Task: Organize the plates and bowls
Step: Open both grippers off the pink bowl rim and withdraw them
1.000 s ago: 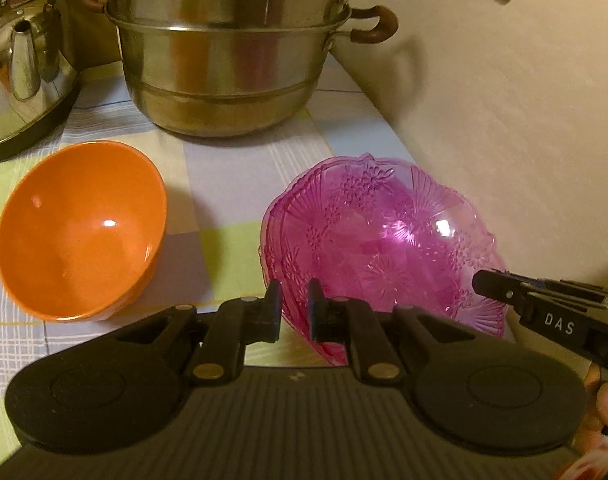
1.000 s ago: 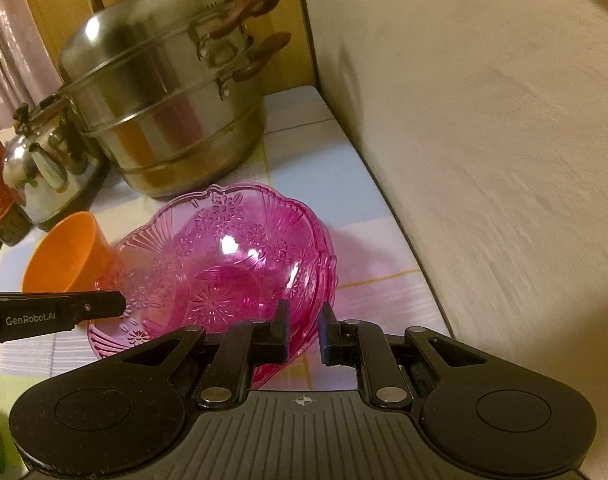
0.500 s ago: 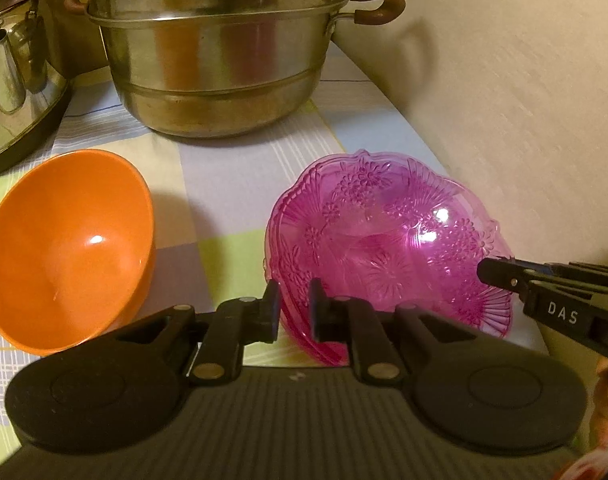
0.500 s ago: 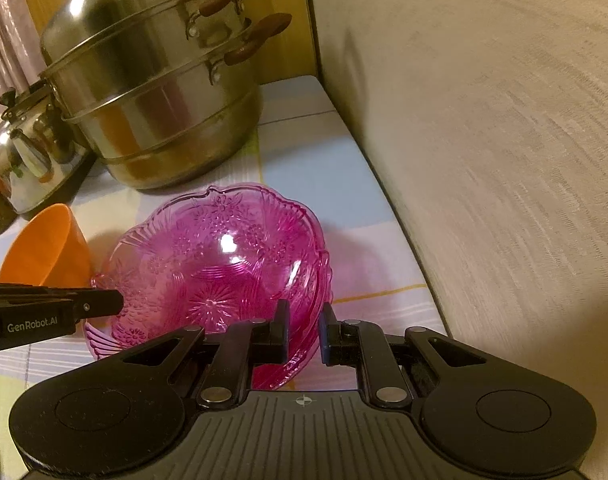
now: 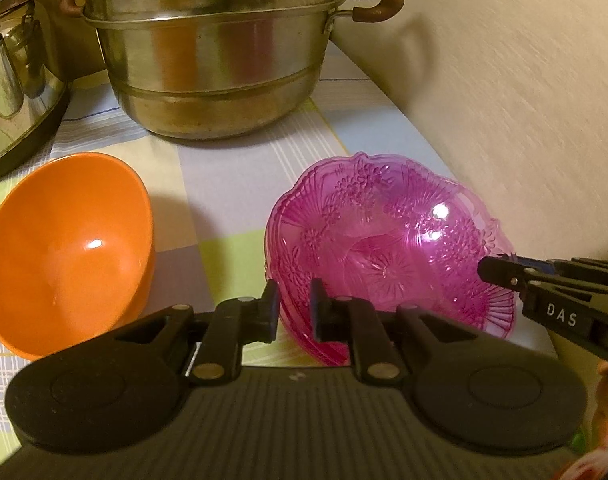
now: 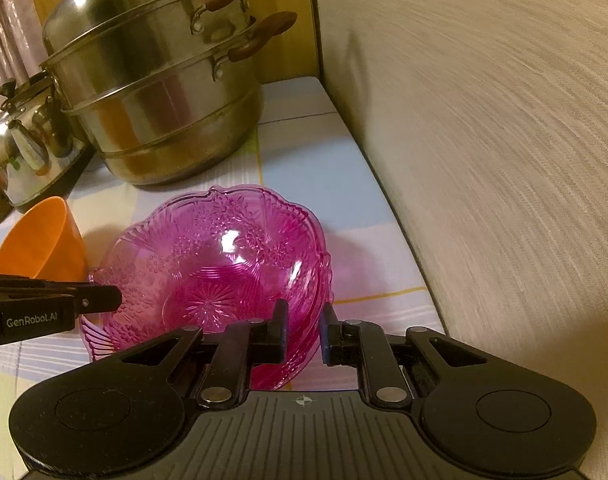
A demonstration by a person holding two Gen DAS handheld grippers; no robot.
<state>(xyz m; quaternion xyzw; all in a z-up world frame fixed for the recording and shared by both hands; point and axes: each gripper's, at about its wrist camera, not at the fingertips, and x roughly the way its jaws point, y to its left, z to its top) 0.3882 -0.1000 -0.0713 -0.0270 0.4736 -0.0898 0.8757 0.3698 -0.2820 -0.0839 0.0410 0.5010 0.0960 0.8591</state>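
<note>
Gripping the pink patterned bowl (image 5: 384,240) at opposite rims, left gripper (image 5: 294,308) and right gripper (image 6: 304,332) jaws clamped; held it before the steamer pot (image 5: 216,60), beside the orange bowl (image 5: 64,248), barely shifted; left nesting undone.

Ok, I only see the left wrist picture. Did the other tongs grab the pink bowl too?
Observer: Yes. In the right wrist view, the right tongs pinch the rim of the pink bowl on its wall side.
Operator: Does the big pot have a lid?
Observer: Yes, the steel pot wears a domed lid.
Operator: What's on top of the kettle?
Observer: The kettle has a small black knob on its lid.
</note>
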